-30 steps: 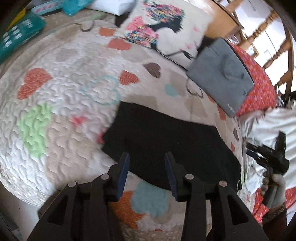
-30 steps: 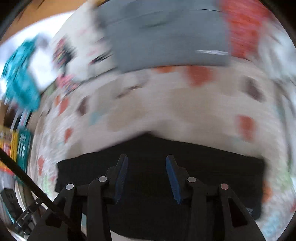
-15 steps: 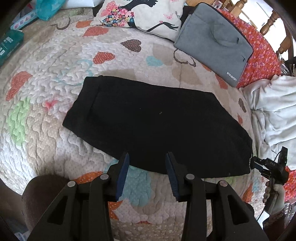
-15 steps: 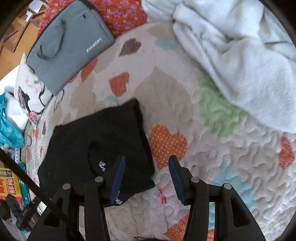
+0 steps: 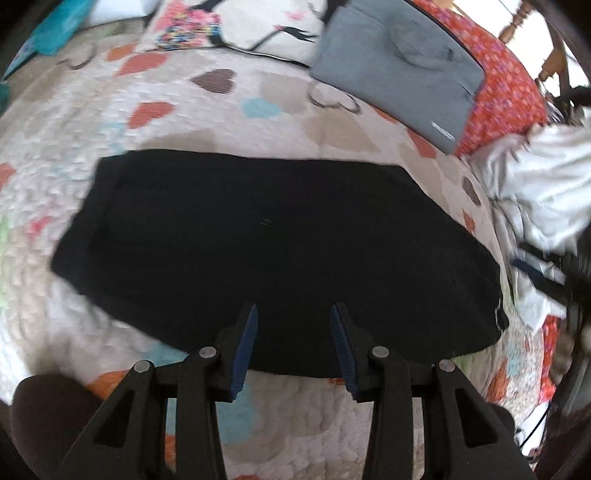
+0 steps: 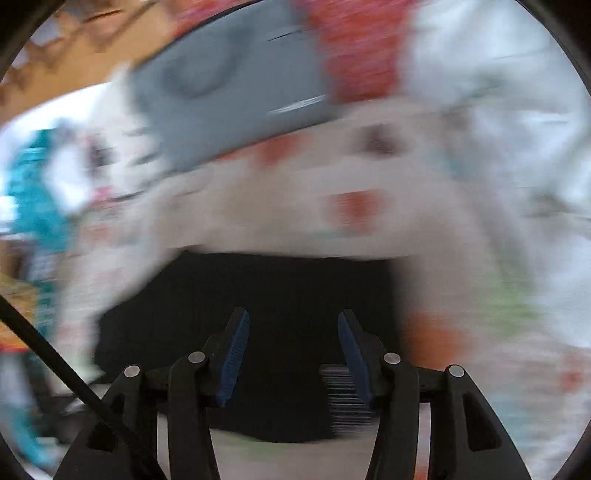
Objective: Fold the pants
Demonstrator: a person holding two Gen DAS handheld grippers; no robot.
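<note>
The black pants [image 5: 273,251] lie folded lengthwise, flat on the heart-patterned quilt [image 5: 229,110], running left to right. My left gripper [image 5: 291,314] is open and empty, above their near long edge at the middle. My right gripper [image 6: 293,319] is open and empty, above the pants' right end [image 6: 288,295]; that view is blurred by motion. It also shows in the left wrist view [image 5: 543,277] at the far right, just past the pants' right end.
A grey laptop bag [image 5: 399,62] and a printed pillow [image 5: 251,26] lie at the back of the quilt. A red floral pillow [image 5: 506,92] and a white blanket [image 5: 543,184] lie at the right. Teal items [image 5: 48,29] sit at the far left.
My left gripper has come slightly closer to the pants. My right gripper has swung fast, from looking at the pants' right end and blanket to facing the pants head-on.
</note>
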